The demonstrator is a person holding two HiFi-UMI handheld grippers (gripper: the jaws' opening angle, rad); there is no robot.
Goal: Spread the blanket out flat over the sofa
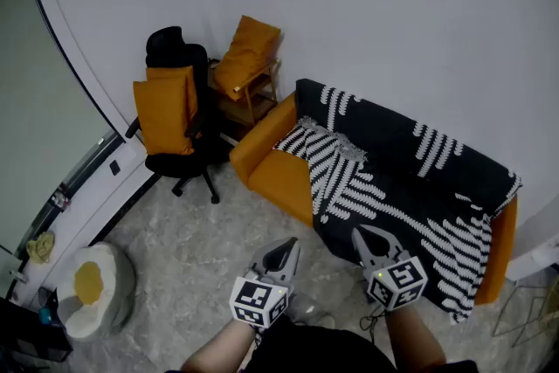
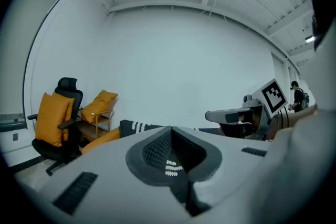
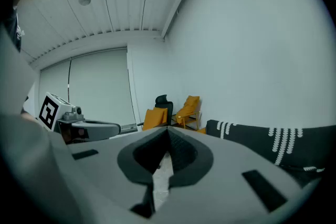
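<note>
A black blanket (image 1: 397,175) with white leaf-like stripes lies spread over the orange sofa (image 1: 284,170), covering its back and seat; part hangs over the front at the right. Both grippers are held in front of the sofa, apart from the blanket. My left gripper (image 1: 281,254) is shut and holds nothing. My right gripper (image 1: 365,238) is shut and empty too, close to the blanket's front edge. In the left gripper view the blanket (image 2: 137,127) shows beyond the closed jaws; in the right gripper view the blanket (image 3: 273,144) is at the right.
A black office chair (image 1: 179,113) with an orange cushion stands left of the sofa. A small wooden side table (image 1: 247,92) with another orange cushion sits against the wall. A round white pouf (image 1: 92,288) is on the marbled floor at the lower left.
</note>
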